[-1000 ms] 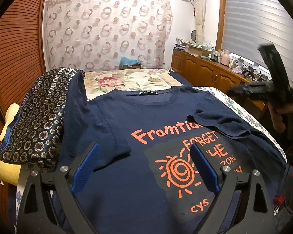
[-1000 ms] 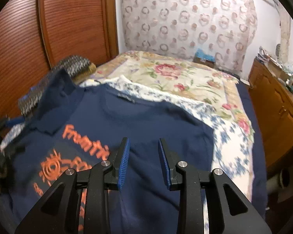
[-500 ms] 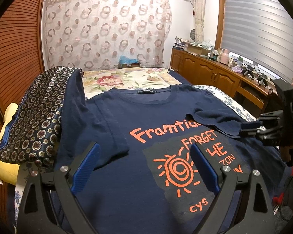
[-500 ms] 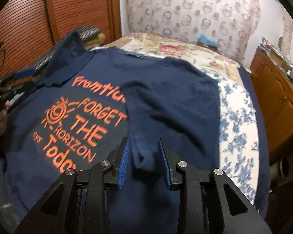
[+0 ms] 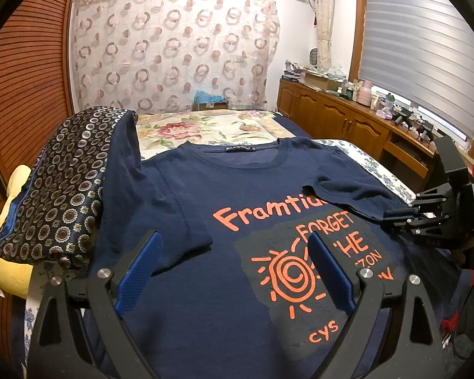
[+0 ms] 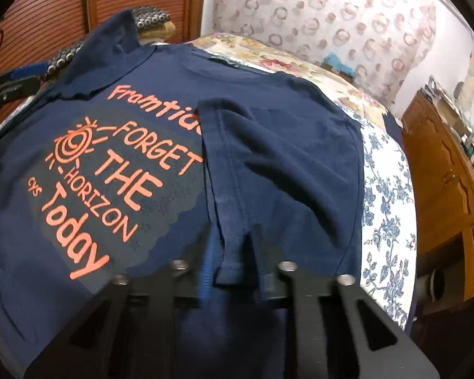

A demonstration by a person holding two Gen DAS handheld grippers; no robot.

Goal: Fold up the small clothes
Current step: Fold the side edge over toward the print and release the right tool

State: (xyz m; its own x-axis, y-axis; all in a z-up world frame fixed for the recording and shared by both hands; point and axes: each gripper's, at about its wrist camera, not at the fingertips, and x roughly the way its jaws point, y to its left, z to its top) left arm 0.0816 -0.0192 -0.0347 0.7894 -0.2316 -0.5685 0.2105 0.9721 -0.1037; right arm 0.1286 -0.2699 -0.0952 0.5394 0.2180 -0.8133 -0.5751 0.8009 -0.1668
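One navy T-shirt (image 5: 205, 208): right gripper (image 6: 233, 252) seemingly pinches its folded sleeve (image 6: 268, 158); left gripper (image 5: 233, 271) gapes above the print.

Your left wrist view looks from the hem up the navy printed T-shirt (image 5: 237, 315) toward the ring-patterned curtain (image 5: 173, 53). Your right wrist view sits close over its folded sleeve (image 6: 268, 158), facing across. Both share the orange print.

Matt navy cloth T-shirt (image 5: 205, 221)
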